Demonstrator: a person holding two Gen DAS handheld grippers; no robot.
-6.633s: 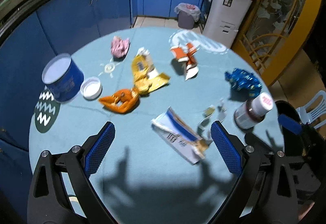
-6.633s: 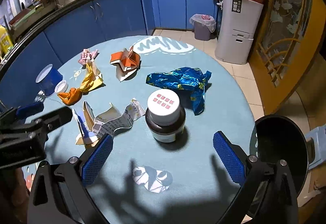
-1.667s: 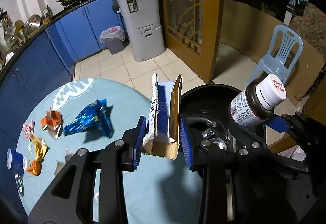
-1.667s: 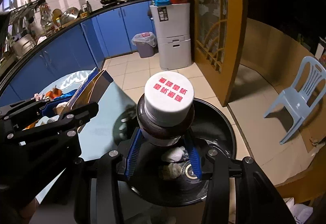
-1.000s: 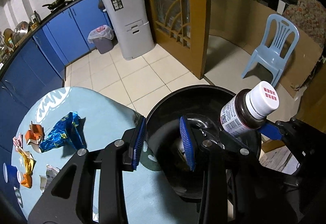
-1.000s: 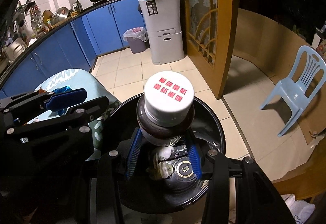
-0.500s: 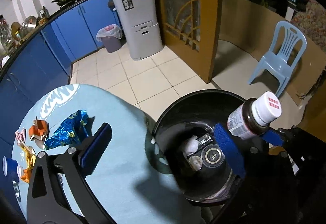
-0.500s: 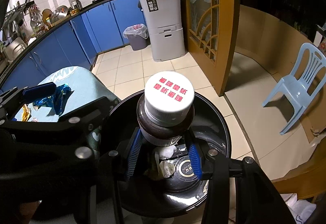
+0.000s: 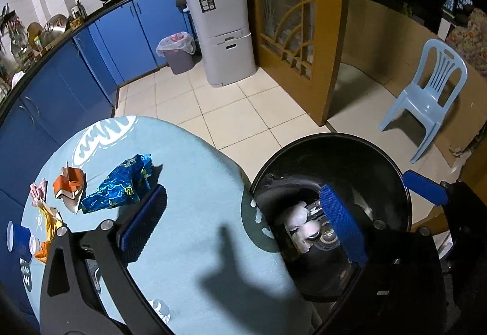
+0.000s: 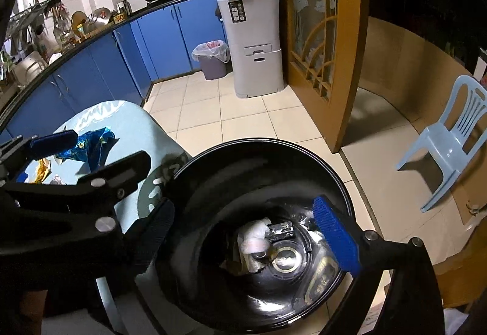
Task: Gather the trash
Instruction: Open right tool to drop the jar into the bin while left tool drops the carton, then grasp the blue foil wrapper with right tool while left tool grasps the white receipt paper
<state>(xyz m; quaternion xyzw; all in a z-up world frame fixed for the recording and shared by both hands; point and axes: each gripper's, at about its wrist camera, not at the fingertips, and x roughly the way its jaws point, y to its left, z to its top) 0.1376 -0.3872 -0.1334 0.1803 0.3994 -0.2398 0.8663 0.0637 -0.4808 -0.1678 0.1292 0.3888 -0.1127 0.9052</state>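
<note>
- Right claw (image 10: 243, 234) is opening right now over the black bin (image 10: 341, 183) — the brown bottle it pinched half a second ago is gone from between its pads, nothing there now.
- I can't pick the bottle out for certain among the clutter at the bin's bottom; I see white crumpled bits (image 10: 255, 236) and a round lid-like thing (image 10: 284, 260) down there.
- Left claw (image 9: 240, 225) is spread wide and empty too; a second ago it was half closed, and the torn carton it carried earlier is no longer in it.
- My reading: both drops are done, so this round of collecting is finished and the next pick-up is due.
- Trash left on the desk (image 9: 194, 170): blue foil wrapper (image 9: 118, 186), orange folded carton (image 9: 68, 187), pink scrap (image 9: 38, 190), yellow-orange wrappers (image 9: 48, 224), and a blue cup (image 9: 15, 234) at the far edge.
- Pose: both claws tilt steeply downward. The right one hangs over the bin's mouth; the left straddles the gap, one finger (image 9: 143, 222) over the desk, the other over the bin.
- Left one sits nearer the wrapper — I'd send it back first.
</note>
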